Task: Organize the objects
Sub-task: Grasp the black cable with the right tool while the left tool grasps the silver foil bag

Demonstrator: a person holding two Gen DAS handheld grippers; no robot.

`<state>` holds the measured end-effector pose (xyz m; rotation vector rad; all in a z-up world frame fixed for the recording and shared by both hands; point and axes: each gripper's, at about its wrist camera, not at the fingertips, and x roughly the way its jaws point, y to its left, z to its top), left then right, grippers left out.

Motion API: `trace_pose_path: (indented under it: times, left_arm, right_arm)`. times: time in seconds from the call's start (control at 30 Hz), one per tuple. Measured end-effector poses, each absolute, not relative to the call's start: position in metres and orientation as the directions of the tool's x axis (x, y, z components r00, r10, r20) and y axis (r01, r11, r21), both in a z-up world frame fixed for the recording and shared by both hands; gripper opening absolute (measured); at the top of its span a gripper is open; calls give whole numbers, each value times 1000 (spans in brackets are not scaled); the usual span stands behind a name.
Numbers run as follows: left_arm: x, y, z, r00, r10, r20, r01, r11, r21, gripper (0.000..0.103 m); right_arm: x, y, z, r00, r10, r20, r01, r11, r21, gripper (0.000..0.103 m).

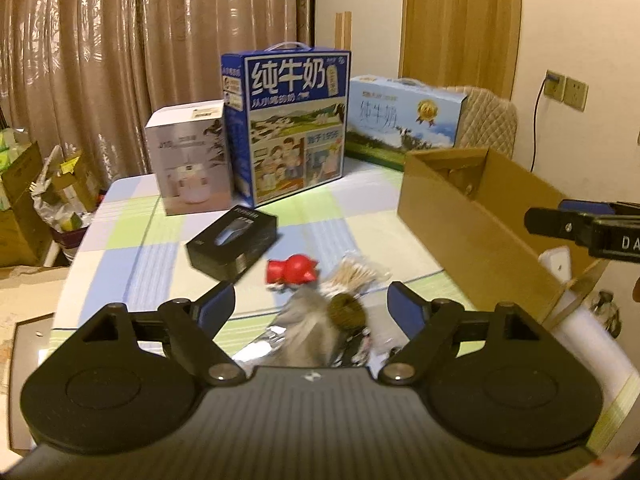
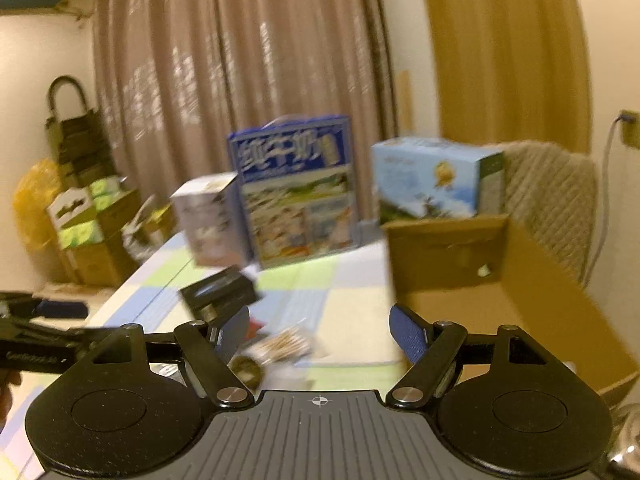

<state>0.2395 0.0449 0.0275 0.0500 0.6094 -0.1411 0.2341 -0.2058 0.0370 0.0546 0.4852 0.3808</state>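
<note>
My left gripper (image 1: 312, 304) is open above a small heap on the checked tablecloth (image 1: 352, 208): a red toy (image 1: 292, 270), a clear bag of cotton swabs (image 1: 356, 274), a grey furry item with a brown round end (image 1: 320, 320) and a silvery packet (image 1: 272, 340). A black flat box (image 1: 232, 240) lies just beyond, to the left. My right gripper (image 2: 320, 328) is open too, with nothing between its fingers, beside the open cardboard box (image 2: 500, 280). The swab bag (image 2: 284, 344) and black box (image 2: 220, 294) show blurred below it.
At the table's far side stand a white appliance box (image 1: 188, 156), a tall blue milk carton (image 1: 288, 120) and a lying light-blue milk carton (image 1: 404, 116). The cardboard box (image 1: 480, 216) fills the right side. A padded chair back (image 1: 488, 120) and stacked cartons (image 1: 24, 192) surround the table.
</note>
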Motion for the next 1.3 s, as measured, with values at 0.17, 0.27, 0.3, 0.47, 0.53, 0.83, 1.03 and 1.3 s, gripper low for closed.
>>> trace_pose_path:
  times: [0.17,0.27,0.3,0.47,0.53,0.83,1.03,1.3]
  left_arm:
    - [236,65,24,794,-107,-599,151,988,24,83]
    - [237,77,18,784,-91,-614,155,986,52,83]
    - [238,80,15,780,-92,-619,152,987,45,83]
    - [247,96,1,765,-99,-636,157,987,34,83]
    - [253,98,-5,754,-110,-647,170,985,30,83]
    - [273,103,-33,709,-113,-696,192,981,37,83]
    - [283,109,-55,680,-130,-722,221,975,33,83]
    - [300,89,-68,672,-179,-718,313,948,57,83]
  right_arm:
    - [234,-180,17,740,425,-522,-378,904,200,75]
    - [238,-169,1,699,434,-568,-381,899,217,75]
    - [239,-167,-5,686,436,-583,-381,897,223,75]
    - [242,-160,-34,627,428,-651,-380,898,224,74]
    - [244,-156,-43,604,426,-673,-388,895,219,74]
    - [256,-127,-84,545,385,-745,-414,896,161,51]
    - [265,-119,-103,511,353,-784,-396,906,150,41]
    - [265,-115,-111,490,320,-811,-423,901,99,12]
